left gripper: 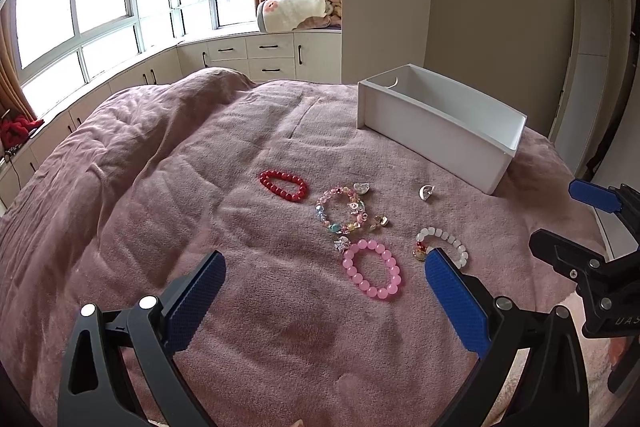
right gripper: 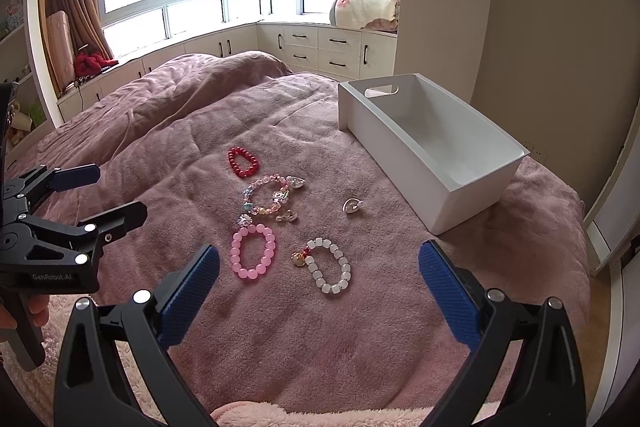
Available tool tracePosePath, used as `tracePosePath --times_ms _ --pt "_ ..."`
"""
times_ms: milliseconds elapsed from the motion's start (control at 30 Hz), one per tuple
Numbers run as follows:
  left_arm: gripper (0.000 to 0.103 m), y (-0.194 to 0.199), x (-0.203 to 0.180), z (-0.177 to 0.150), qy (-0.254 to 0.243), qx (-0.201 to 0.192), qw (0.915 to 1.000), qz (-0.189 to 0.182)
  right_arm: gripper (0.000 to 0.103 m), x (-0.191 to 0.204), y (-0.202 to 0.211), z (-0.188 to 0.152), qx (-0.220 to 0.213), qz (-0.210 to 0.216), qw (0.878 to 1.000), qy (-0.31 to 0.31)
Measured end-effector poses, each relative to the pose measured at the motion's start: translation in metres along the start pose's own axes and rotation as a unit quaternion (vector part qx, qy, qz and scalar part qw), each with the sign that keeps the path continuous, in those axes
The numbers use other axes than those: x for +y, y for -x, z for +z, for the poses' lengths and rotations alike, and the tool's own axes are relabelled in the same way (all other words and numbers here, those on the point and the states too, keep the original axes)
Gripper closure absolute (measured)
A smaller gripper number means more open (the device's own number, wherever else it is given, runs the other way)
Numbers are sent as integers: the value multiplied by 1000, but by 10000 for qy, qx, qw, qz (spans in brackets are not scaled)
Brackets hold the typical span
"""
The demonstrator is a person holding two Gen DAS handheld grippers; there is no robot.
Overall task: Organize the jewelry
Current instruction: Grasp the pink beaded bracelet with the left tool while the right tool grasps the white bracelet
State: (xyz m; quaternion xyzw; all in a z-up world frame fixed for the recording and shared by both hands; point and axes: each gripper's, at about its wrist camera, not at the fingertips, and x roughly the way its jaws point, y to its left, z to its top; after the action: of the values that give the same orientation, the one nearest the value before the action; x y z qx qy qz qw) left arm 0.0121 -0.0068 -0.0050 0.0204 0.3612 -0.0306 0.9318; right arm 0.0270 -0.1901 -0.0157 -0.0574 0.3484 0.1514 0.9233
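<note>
On the pink blanket (left gripper: 168, 195) lie a red bead bracelet (left gripper: 283, 185) (right gripper: 242, 161), a multicoloured charm bracelet (left gripper: 341, 211) (right gripper: 266, 197), a pink bead bracelet (left gripper: 372, 269) (right gripper: 253, 257), a white bead bracelet with a gold charm (left gripper: 442, 247) (right gripper: 328, 265) and a small silver ring (left gripper: 426, 192) (right gripper: 352, 205). An empty white box (left gripper: 436, 125) (right gripper: 428, 147) stands behind them to the right. My left gripper (left gripper: 325, 277) (right gripper: 110, 195) hovers open above the blanket near the pink bracelet. My right gripper (right gripper: 319, 267) (left gripper: 570, 215) is open too, above the white bracelet, holding nothing.
The bed's right edge (right gripper: 576, 211) drops to a wood floor beside a white door (left gripper: 584, 59). Cream drawers (right gripper: 324, 51) and a window bench with folded blankets (right gripper: 366, 11) line the far wall. A fluffy pink cover (right gripper: 320, 415) lies at the near edge.
</note>
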Motion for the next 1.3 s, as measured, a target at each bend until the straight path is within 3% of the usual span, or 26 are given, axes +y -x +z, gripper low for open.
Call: tracePosePath --times_ms 133,267,433,567,600,633,700,900,1033,1233,1300 --pt "2 -16 -2 4 -7 -53 10000 -79 6 -7 -17 4 10 -175 9998 -44" --pt "2 -40 -1 9 -5 3 9999 -159 17 -17 -46 9 323 17 9994 -106" --pt "2 -66 0 15 25 128 9990 -427 19 -23 -78 14 629 112 9979 -94" --pt "5 -88 -6 16 -195 335 9984 -410 34 -26 -108 16 1010 114 9948 32" --pt "12 -93 -6 14 -248 385 9980 -425 38 -27 -116 16 1149 81 9933 61" --pt "27 -100 -7 13 -281 464 9975 -461 41 -29 -125 14 1320 33 9912 69" --pt "38 -113 -6 10 -261 727 9956 -534 50 -32 -140 10 1668 -1 9860 16" --pt "40 -146 -5 -3 -177 1302 9888 -712 51 -36 -160 -5 2138 24 9768 92" --pt "59 -166 -7 -12 -87 1678 9824 -815 61 -37 -171 -13 2350 -22 9720 26" --pt "60 -181 -17 -23 -257 1893 9788 -742 59 -35 -176 -20 2460 -112 9691 157" --pt "70 -182 -18 -25 -203 1933 9772 -852 59 -36 -179 -23 2567 -91 9664 114"
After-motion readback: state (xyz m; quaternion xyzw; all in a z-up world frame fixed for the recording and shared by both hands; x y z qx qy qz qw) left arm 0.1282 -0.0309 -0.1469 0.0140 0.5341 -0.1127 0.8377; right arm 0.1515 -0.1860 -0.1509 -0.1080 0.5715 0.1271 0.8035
